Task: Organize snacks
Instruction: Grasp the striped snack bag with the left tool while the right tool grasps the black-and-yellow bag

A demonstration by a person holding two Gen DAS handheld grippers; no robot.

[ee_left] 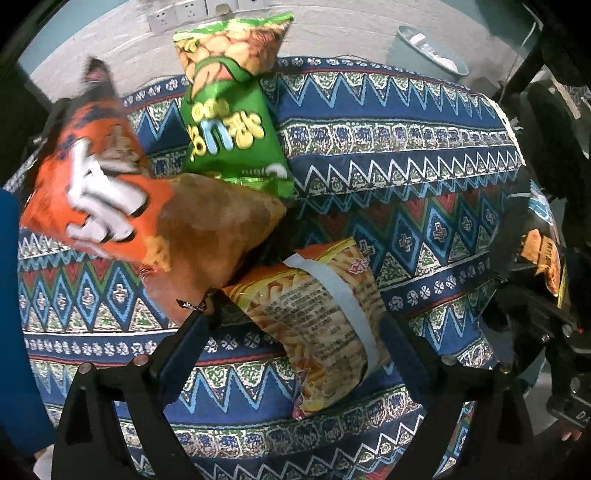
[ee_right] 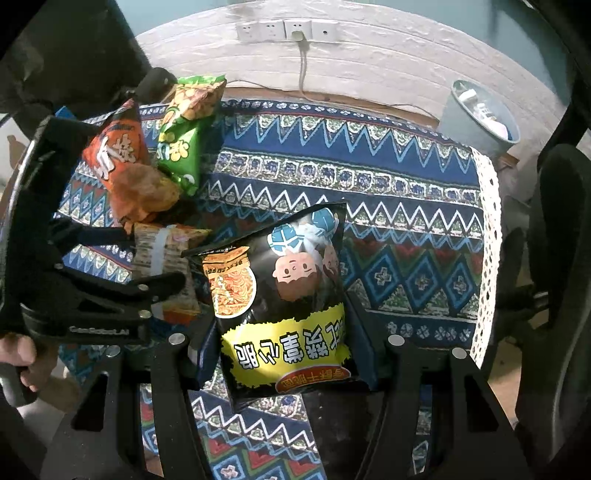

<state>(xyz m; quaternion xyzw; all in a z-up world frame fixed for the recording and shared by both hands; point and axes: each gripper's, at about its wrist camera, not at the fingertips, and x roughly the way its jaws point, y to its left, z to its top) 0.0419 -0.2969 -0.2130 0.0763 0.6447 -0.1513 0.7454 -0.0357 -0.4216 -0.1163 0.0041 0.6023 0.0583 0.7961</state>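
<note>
In the left wrist view my left gripper is shut on a yellow noodle-snack bag with a pale blue band, held over the patterned cloth. An orange bag lies against it at the left, blurred, and a green bag lies behind. In the right wrist view my right gripper is shut on a black and yellow snack bag. The left gripper, the noodle-snack bag, the orange bag and the green bag show at its left.
The patterned cloth covers the table, with a lace edge at the right. A grey bin stands beyond the far right corner. Wall sockets with a cable sit on the back wall. A dark chair stands at the right.
</note>
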